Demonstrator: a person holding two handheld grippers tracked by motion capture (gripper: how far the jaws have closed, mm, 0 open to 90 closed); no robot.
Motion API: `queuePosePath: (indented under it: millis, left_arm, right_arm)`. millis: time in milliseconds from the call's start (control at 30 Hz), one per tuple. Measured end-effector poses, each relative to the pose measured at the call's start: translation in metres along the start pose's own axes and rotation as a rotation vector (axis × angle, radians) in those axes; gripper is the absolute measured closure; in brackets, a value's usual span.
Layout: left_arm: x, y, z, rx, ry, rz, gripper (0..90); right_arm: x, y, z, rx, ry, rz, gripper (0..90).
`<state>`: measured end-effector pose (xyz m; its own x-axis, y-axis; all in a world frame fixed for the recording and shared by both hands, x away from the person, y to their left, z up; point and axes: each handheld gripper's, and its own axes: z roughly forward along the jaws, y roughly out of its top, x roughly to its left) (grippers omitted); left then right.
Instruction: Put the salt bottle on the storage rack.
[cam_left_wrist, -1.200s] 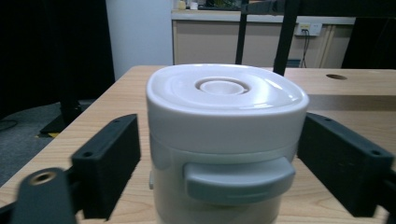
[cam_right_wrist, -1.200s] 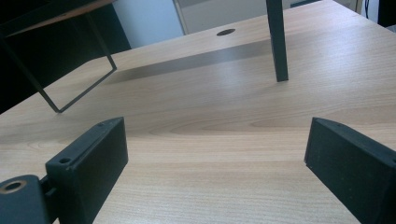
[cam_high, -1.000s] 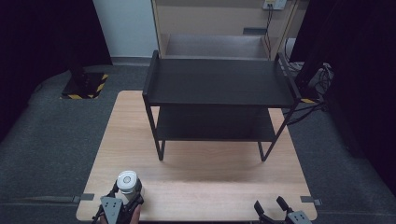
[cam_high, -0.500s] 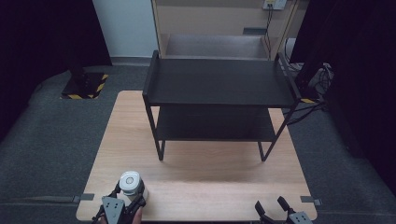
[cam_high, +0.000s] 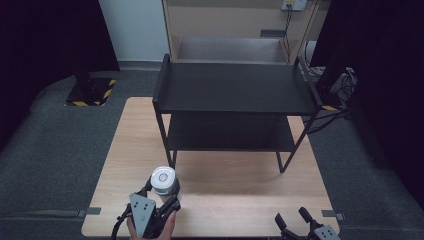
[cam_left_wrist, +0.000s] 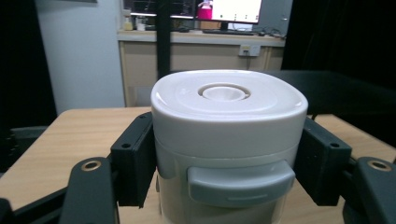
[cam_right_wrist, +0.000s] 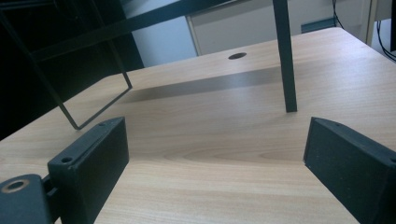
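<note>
A: What's cut off or hard to see?

B: Right gripper (cam_high: 294, 218) sits at bottom right of the high view, body mostly chopped by the frame edge, only jaw tips in. Hand (cam_high: 150, 231) behind the left gripper (cam_high: 162, 196) is half cut at bottom edge too. In the left gripper view the white rounded-square plastic container w/ grey front tab (cam_left_wrist: 227, 154) blocks most of what's ahead; its base is out of frame.

A: Hand poses?

B: Left gripper at bottom left-centre of the high view, pointing up-frame, jaws clamped on the container's sides. Right gripper's jaws are spread wide, nothing between, just the light wooden surface (cam_right_wrist: 219, 140).

A: Container looks like?

B: Upright, white lid w/ round raised centre, grey tab below the rim. It's at the surface's near edge, in front of the black metal two-tier shelf rack (cam_high: 235, 90), apart from it.
</note>
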<state>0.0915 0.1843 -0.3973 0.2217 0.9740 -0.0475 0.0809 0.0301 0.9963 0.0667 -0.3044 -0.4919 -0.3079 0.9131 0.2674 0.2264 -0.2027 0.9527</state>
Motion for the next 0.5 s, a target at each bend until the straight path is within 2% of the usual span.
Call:
queuePosePath:
  millis: [200, 500]
  left_arm:
    - [-0.016, 0.027, 0.018, 0.000, -0.021, 0.014, 30.0]
    - [-0.033, 0.049, 0.042, -0.014, -0.033, 0.021, 30.0]
  right_arm:
    - [-0.006, 0.003, 0.001, -0.009, 0.021, 0.002, 7.1]
    - [-0.014, 0.008, 0.006, -0.010, 0.037, 0.002, 7.2]
